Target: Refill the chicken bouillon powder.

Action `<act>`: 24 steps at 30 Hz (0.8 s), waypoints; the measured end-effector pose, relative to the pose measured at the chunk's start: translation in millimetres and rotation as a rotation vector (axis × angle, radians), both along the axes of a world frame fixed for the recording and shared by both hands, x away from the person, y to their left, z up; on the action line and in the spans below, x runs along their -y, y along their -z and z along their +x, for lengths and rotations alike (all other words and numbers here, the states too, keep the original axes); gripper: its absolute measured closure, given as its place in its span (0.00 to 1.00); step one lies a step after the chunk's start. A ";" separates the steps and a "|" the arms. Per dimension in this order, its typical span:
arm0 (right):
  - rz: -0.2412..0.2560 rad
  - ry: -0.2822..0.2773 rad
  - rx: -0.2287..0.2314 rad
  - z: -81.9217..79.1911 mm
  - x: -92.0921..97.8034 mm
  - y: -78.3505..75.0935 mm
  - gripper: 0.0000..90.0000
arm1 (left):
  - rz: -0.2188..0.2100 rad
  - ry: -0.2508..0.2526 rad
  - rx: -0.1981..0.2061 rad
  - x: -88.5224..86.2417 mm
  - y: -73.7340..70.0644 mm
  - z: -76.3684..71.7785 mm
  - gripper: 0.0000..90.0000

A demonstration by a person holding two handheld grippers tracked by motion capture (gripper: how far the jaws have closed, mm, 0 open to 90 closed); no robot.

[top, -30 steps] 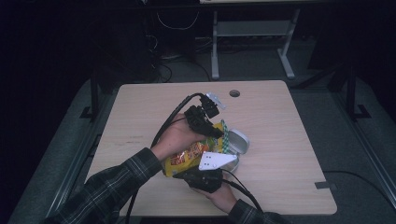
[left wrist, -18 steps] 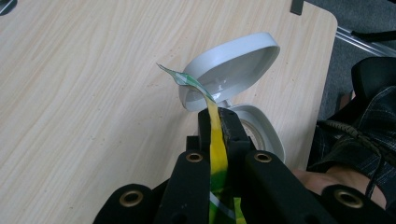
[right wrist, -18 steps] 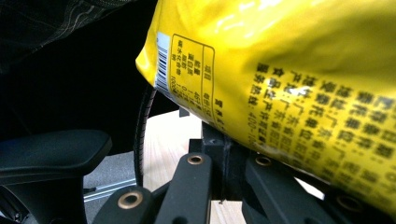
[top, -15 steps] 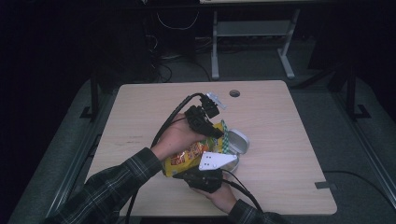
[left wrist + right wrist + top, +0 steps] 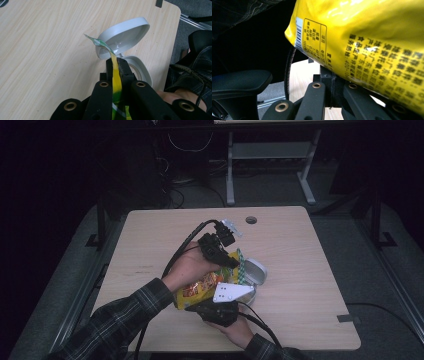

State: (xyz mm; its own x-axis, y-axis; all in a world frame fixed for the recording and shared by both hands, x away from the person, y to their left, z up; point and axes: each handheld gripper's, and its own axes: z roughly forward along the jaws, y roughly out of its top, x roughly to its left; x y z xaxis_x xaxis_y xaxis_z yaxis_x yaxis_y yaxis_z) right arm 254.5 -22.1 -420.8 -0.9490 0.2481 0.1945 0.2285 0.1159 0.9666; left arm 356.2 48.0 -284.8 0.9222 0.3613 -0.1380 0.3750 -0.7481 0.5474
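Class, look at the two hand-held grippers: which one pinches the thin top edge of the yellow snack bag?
The left hand-held gripper: its jaws are shut on the yellow snack bag at the thin top edge, above the open white container. The right hand-held gripper is at the bag's lower end.

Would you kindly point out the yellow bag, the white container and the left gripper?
yellow bag (image 5: 372, 30): right gripper view, its printed side.
white container (image 5: 125, 37): left gripper view, inside the open lid.
left gripper (image 5: 114, 65): left gripper view, between its fingertips.

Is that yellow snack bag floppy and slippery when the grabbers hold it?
Probably floppy: the yellow bag has a thin top edge that bends and curls above the left gripper, whose jaws pinch it flat. Its glossy film looks slippery. It seems light, since a pinch at each end holds it above the table.
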 end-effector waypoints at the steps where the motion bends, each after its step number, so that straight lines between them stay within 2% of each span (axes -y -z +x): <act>1: 0.000 0.000 0.000 -0.1 0.0 0.0 1.00 | -0.001 -0.001 0.001 0.0 0.1 -0.1 1.00; 24: 0.009 -0.004 -0.004 -0.2 0.5 -0.6 1.00 | 0.012 -0.009 -0.007 2.6 0.1 0.7 1.00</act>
State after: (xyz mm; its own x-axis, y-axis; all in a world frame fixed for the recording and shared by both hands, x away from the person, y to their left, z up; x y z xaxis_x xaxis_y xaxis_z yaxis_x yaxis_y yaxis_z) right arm 254.3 -22.5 -420.2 -0.9492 0.2426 0.2005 0.2319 0.1086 0.9666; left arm 356.9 45.4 -284.9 0.9181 0.3709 -0.1398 0.3851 -0.7514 0.5358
